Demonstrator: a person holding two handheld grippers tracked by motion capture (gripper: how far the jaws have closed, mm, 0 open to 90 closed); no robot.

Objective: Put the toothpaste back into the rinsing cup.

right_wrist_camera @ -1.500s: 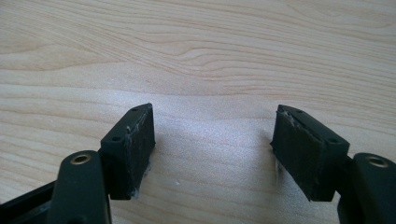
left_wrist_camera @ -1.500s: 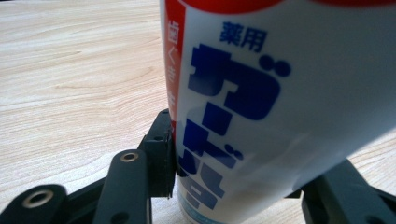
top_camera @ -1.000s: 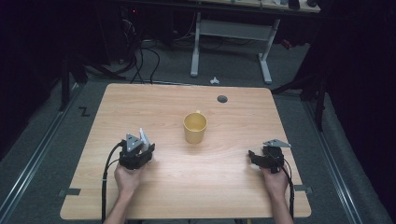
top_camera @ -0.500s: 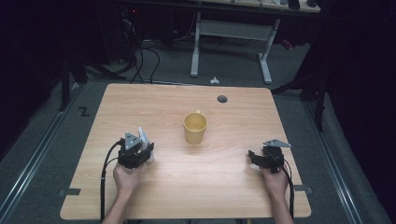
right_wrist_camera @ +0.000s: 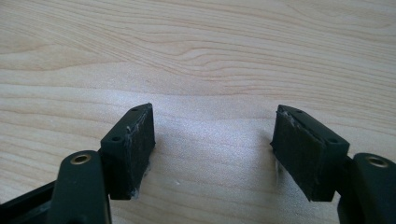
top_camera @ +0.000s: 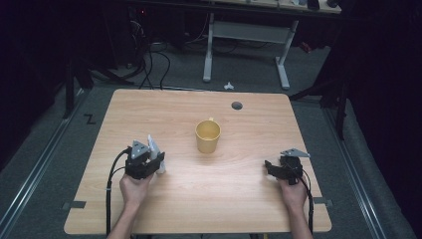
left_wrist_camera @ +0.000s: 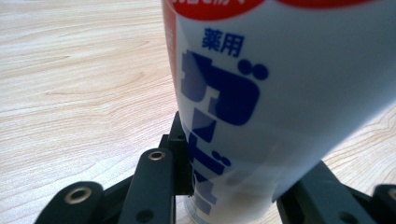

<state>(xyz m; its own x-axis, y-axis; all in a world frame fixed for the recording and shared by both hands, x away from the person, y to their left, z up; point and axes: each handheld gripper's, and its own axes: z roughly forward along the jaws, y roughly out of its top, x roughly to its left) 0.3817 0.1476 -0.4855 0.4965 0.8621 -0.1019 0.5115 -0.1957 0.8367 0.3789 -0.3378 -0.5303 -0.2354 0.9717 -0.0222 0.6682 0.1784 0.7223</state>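
Nearest the person, left tongs [top_camera: 158,160]: jaws just closing, now clamped on a white toothpaste-type tube [left_wrist_camera: 280,93], held upright off the wooden table [top_camera: 174,214], presumably for carrying. Cap end and upper label cropped. Right tongs [right_wrist_camera: 212,149]: open, empty, resting idle. Mid-table: yellow mug [top_camera: 207,136], interior indistinct.

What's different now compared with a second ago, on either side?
The left gripper has just been closing its jaws and is now clamped on the white tube, which stands upright on the table where it was. Neither hand shifted. The right gripper rests open near the table's right edge as before, with nothing between its jaws, and the yellow mug has not moved.
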